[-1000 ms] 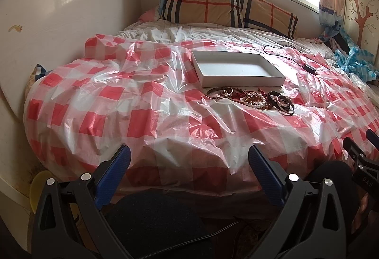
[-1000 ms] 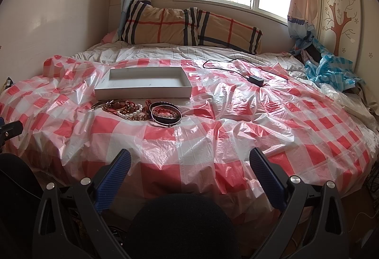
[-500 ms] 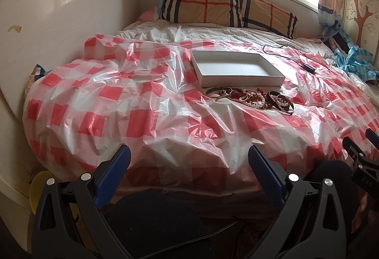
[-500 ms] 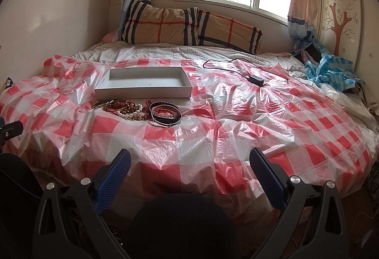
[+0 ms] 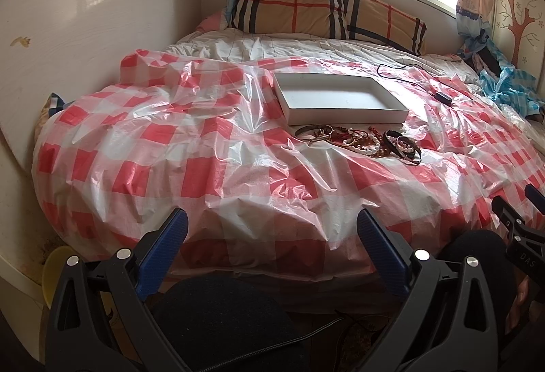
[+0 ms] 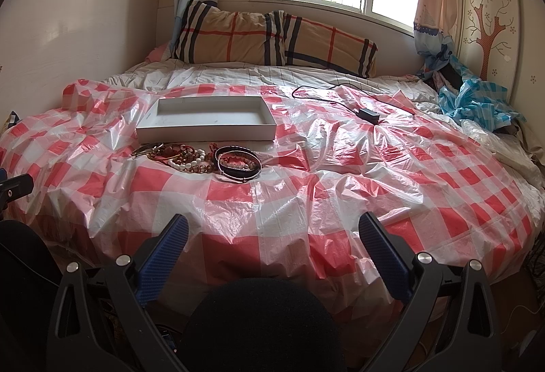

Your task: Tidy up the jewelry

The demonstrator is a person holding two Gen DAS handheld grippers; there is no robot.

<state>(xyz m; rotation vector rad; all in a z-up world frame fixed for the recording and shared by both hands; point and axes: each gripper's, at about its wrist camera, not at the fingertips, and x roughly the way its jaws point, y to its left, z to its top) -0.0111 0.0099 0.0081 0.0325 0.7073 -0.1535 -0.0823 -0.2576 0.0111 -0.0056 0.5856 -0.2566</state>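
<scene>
A pile of bracelets and bead strings (image 5: 361, 142) lies on the red-and-white checked plastic sheet on the bed, just in front of an empty white shallow box (image 5: 337, 98). The same pile (image 6: 201, 159) and box (image 6: 207, 120) show in the right wrist view, left of centre. My left gripper (image 5: 272, 229) is open and empty, held off the bed's near edge. My right gripper (image 6: 272, 232) is open and empty too, also at the near edge, well short of the jewelry.
A black charger with its cable (image 6: 368, 115) lies on the sheet right of the box. Plaid pillows (image 6: 272, 38) lean at the headboard. Blue checked cloth (image 6: 477, 99) is bunched at the far right. A wall panel (image 5: 85, 31) borders the bed's left side.
</scene>
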